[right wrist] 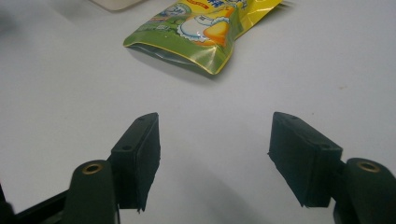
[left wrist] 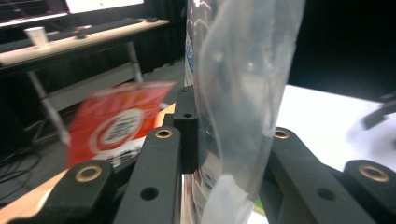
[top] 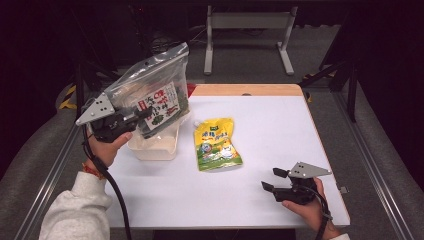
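1. The white table (top: 260,190) is filling the middle and lower part of the high view, with a strip of bare wood along its far edge at the top centre.
2. A clear plastic bag (top: 150,82) is hanging in the air at the upper left of the high view, tilted, with its zip edge pointing toward the top. A dark green packet with a white and red label is sitting inside it. In the left gripper view the same bag (left wrist: 243,93) is running from top to bottom through the centre of the frame.
3. A pale tub (top: 157,145) is sitting on the table at centre left of the high view, directly below the raised bag.
4. A yellow and green pouch (top: 216,144) is lying flat in the middle of the high view, just right of the tub and apart from it. In the right gripper view the pouch (right wrist: 205,28) is lying at the top centre.
5. The left gripper (top: 134,118) is sitting at left of centre in the high view, with its jaws clamped on the lower part of the bag and holding it clear of the table.
6. The right gripper (top: 274,180) is resting low at the lower right of the high view, well apart from the pouch. Its jaws are standing apart with nothing between them but bare table.
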Demonstrator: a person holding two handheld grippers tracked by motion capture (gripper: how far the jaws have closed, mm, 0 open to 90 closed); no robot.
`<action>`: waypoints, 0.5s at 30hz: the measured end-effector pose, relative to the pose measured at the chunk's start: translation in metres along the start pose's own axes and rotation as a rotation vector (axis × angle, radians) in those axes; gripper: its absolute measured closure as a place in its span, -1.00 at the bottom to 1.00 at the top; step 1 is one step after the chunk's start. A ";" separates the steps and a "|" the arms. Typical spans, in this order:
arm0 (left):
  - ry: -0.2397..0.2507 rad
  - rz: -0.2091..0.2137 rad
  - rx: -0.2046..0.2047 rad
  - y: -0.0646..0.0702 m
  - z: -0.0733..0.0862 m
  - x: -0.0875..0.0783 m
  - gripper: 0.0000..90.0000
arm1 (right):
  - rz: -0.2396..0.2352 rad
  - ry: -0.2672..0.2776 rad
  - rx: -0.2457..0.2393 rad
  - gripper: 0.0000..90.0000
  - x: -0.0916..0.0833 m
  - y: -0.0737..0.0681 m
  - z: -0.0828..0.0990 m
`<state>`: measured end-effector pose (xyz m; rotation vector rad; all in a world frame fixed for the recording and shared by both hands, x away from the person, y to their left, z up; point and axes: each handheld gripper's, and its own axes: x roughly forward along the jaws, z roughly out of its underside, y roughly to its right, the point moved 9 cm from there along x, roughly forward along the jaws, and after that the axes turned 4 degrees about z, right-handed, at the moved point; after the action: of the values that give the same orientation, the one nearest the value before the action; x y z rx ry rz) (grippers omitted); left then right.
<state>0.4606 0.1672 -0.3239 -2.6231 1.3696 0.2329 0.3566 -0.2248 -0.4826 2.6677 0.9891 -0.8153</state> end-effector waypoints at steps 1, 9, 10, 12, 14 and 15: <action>-0.011 -0.005 0.006 -0.006 0.002 0.000 0.69 | -0.002 -0.002 0.001 -0.24 0.000 0.000 0.001; -0.104 -0.059 0.041 -0.037 0.020 0.009 0.69 | -0.003 -0.015 0.004 -0.25 0.001 0.000 0.005; -0.105 -0.057 0.022 -0.038 0.023 0.011 0.69 | -0.002 -0.016 0.005 -0.25 0.001 0.000 0.006; -0.126 -0.061 0.024 -0.042 0.028 0.013 0.69 | 0.001 -0.019 0.006 -0.25 0.001 0.001 0.007; -0.145 -0.059 0.027 -0.045 0.033 0.017 0.69 | 0.001 -0.020 0.009 -0.26 0.001 0.001 0.008; -0.148 -0.055 0.020 -0.046 0.035 0.018 0.69 | 0.001 -0.019 0.009 -0.26 0.000 0.001 0.008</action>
<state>0.5064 0.1863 -0.3583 -2.5660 1.2439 0.3951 0.3540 -0.2282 -0.4896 2.6623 0.9819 -0.8453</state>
